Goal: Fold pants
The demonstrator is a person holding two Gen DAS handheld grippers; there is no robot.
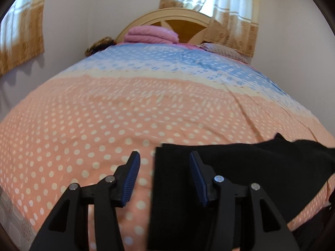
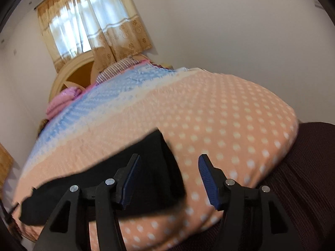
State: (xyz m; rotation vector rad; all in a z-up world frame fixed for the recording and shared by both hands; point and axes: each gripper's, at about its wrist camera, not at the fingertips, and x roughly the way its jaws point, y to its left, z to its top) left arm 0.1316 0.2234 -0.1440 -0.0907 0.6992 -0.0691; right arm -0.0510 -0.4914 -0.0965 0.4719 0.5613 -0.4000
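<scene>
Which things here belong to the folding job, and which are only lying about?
Job: black pants, left hand-held gripper, right hand-held gripper, both open.
Lying about: pink folded blanket, striped pillow, curtains, dotted bedspread.

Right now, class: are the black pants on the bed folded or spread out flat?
Folded, at least partly: the black pants lie as a compact block with a straight doubled edge on the dotted bedspread. How many folds, cannot tell.

The right hand-held gripper [image 2: 167,163] hangs open over the folded black pants [image 2: 146,167] on the dotted bedspread [image 2: 219,113].
</scene>
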